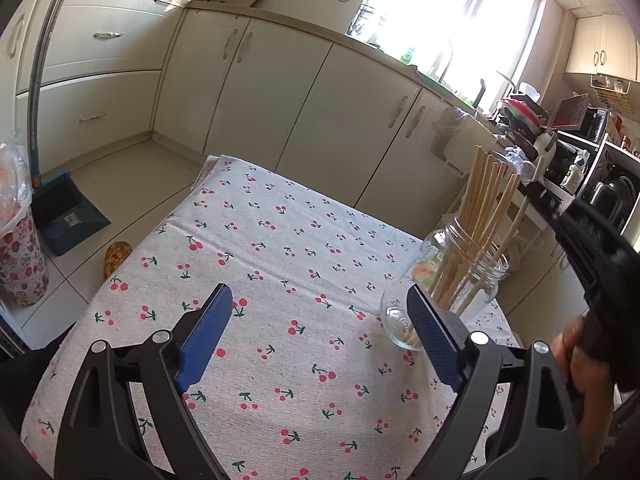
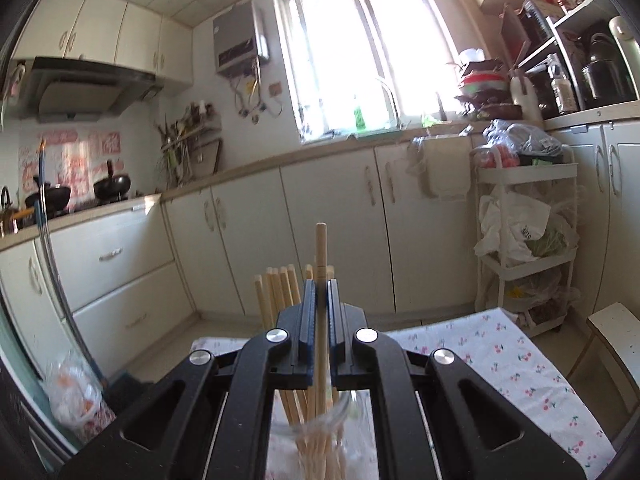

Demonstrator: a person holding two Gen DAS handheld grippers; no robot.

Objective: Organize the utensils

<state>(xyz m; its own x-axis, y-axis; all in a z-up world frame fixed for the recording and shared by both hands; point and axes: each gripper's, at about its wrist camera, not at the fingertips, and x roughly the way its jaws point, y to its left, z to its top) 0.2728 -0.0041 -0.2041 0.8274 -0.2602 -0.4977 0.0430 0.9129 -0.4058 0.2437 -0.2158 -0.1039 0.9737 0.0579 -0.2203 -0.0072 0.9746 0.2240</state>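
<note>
One last chopstick (image 2: pixel 321 256) is clenched by the right tool (image 2: pixel 320 292) over the filled jar (image 1: pixel 448 280); left tool (image 1: pixel 320 320) released, counter (image 1: pixel 280 240) cleared.

1 clear glass jar (image 1: pixel 452 276) on 1 cherry-print white tablecloth (image 1: pixel 280 248). Pale wooden chopsticks (image 1: pixel 486 200) in the jar: approx 10, bunched, exact no. can't be told. 1 more pale wooden chopstick (image 2: pixel 321 256) apart from the bunch, upright. 2 black grippers w/ blue pads: left gripper (image 1: pixel 320 344) and right gripper (image 2: pixel 320 312). 1 floral-print waste bin w/ plastic liner (image 1: pixel 18 256), 1 dark blue dustpan (image 1: pixel 68 216). 2 black woks (image 2: pixel 112 185) on the hob. 1 white 3-tier trolley (image 2: pixel 528 216).
</note>
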